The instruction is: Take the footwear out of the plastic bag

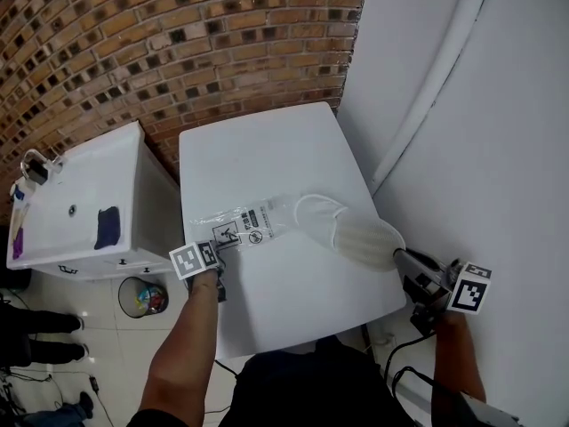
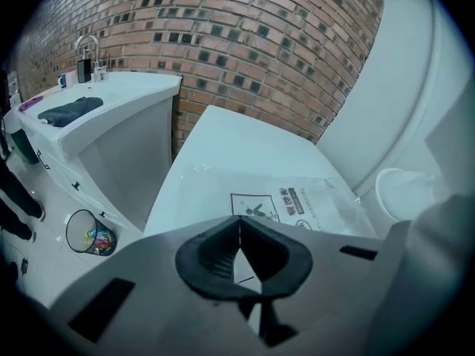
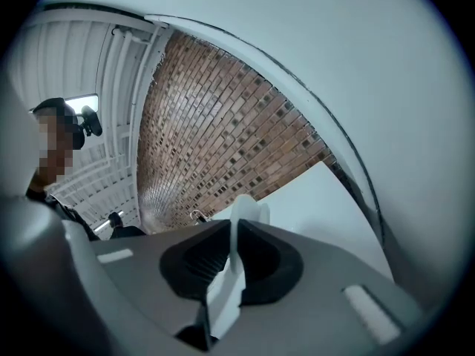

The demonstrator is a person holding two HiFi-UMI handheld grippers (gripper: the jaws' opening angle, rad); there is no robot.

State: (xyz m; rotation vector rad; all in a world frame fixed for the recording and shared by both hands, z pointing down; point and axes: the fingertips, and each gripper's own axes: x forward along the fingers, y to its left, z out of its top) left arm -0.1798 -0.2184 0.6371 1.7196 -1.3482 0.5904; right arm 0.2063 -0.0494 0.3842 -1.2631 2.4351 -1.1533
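Observation:
A clear plastic bag [image 1: 249, 222] with printed labels lies across the white table [image 1: 267, 149]. A white slipper [image 1: 356, 232] sticks out of its right end, toe part still under the film. My left gripper [image 1: 213, 261] is shut on the bag's left end at the table's left edge. In the left gripper view the pads [image 2: 215, 254] meet, with the bag [image 2: 297, 202] stretching away and the slipper [image 2: 404, 191] at the far right. My right gripper [image 1: 404, 258] is shut on the slipper's right end. The right gripper view shows a white strip of slipper [image 3: 237, 258] pinched between the pads.
A white sink counter [image 1: 80, 203] with a faucet [image 1: 36, 163] and a dark cloth [image 1: 107, 227] stands left of the table. A wastebasket [image 1: 142, 296] sits on the floor between them. Brick wall behind, white wall [image 1: 498, 149] close on the right. A person's feet [image 1: 36, 336] are at the lower left.

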